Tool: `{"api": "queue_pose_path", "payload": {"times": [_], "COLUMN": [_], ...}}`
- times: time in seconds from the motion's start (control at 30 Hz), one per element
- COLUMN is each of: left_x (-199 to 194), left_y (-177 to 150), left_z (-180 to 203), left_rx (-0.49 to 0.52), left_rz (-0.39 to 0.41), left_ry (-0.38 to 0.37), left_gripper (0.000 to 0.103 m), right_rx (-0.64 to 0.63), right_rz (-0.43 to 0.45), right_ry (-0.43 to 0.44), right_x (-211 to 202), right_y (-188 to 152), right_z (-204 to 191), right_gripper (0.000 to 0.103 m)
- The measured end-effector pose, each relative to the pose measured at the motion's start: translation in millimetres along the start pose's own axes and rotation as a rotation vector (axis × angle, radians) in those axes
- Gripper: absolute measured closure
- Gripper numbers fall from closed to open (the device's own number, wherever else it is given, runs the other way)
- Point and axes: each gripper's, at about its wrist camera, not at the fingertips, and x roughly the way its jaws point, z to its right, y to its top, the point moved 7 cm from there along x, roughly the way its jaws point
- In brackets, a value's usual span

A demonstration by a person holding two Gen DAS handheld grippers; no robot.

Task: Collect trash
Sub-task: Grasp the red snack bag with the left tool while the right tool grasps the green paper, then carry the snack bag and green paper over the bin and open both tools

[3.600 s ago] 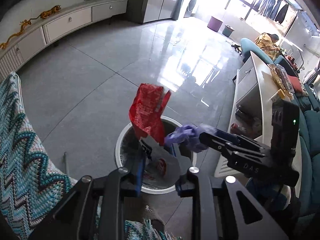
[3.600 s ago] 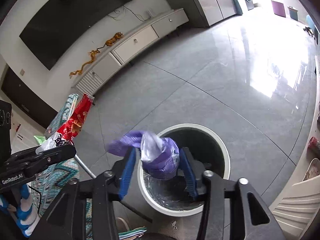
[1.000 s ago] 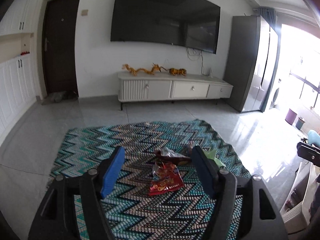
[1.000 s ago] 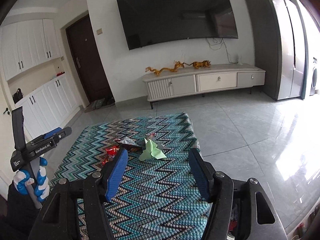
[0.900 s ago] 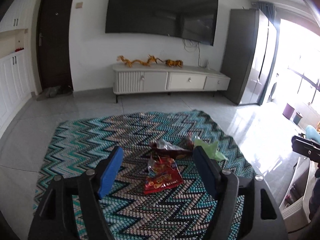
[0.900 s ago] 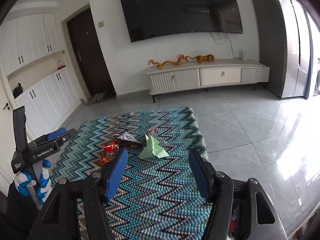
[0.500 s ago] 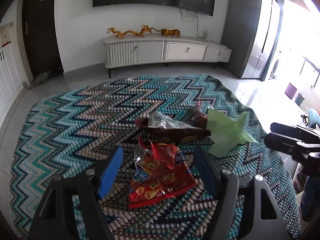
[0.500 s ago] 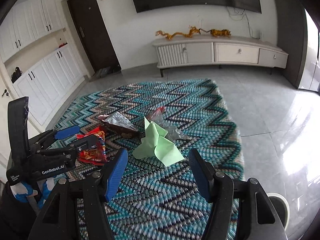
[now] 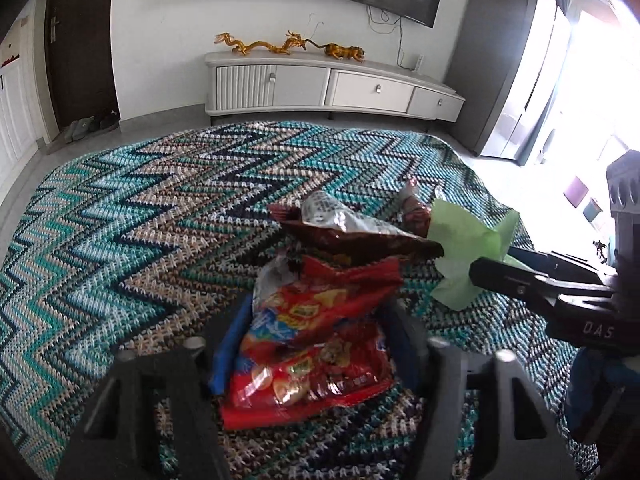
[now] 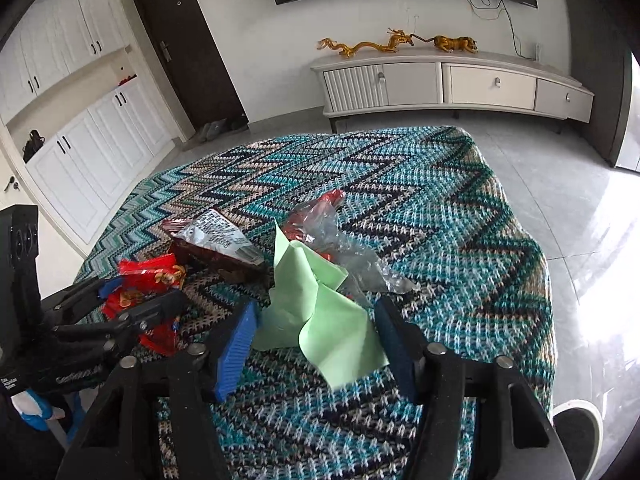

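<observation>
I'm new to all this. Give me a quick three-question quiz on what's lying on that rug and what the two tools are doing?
1. True or false: the left gripper has its jaws around the red snack bag.
2. What lies between the right gripper jaws: A) crumpled green paper, B) a purple glove?
3. The trash lies on the ____ zigzag-patterned rug.

Key: 1 true; 2 A; 3 teal.
</observation>
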Motion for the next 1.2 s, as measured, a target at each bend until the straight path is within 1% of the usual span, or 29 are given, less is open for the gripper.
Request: {"api": "queue_pose_path", "payload": {"times": [0.03, 0.1, 0.13, 0.2, 0.27, 0.47, 0.63, 0.87, 1.03, 1.1, 1.2], "left_x": [-0.8, -2.6, -3.8, -7.7, -13.7, -45.0, -78.5, -138.5, -182.0, -197.8, -222.5], "left_y": [-0.1, -0.6, -2.2, -5.4, -8.6, -14.6, -14.4, -13.1, -16.8, -19.9, -24.8], "left_z": [0.1, 2.0, 3.4, 4.8, 5.9, 8.1, 11.0, 25.3, 45.5, 55.4, 72.9], "left_rx": [0.0, 0.005, 0.003, -0.008, -0.01, -0.015, -0.015, 0.002, 0.035, 0.058, 0.098], "left_rz": [-0.002, -0.007, -0.012, -0.012, -0.009, 0.027, 0.078, 0.168, 0.234, 0.257, 0.297], "left_ry": [-0.001, -0.007, -0.016, -0.022, -0.021, -0.021, -0.027, -0.043, -0.037, -0.028, 0.01], "left_gripper": [0.052, 0.062, 0.07, 0.071, 0.075, 0.077, 0.077, 0.078, 0.079, 0.079, 0.079], "right_rx": [-0.004, -0.009, -0.008, -0.004, -0.004, 0.003, -0.001, 0.021, 0.024, 0.026, 0.026], "right_rz": [-0.001, -0.009, -0.013, -0.022, -0.026, -0.016, 0.024, 0.102, 0.184, 0.21, 0.244], "right_ry": [0.001, 0.008, 0.01, 0.017, 0.016, 0.024, 0.033, 0.039, 0.039, 0.038, 0.027], "right_x": [-1.4, -6.1, -7.7, -11.7, -15.2, -35.3, -68.1, -130.0, -184.2, -201.4, -226.6], "right_y": [-0.5, -5.3, -7.8, -14.1, -19.7, -32.2, -40.1, -51.8, -60.8, -66.2, -74.7], "right_z": [-0.2, -1.9, -2.9, -5.5, -8.2, -19.0, -34.8, -47.8, -58.5, -60.1, -62.0], "right_gripper": [0.049, 0.053, 0.056, 0.059, 0.064, 0.067, 0.068, 0.067, 0.067, 0.067, 0.067]}}
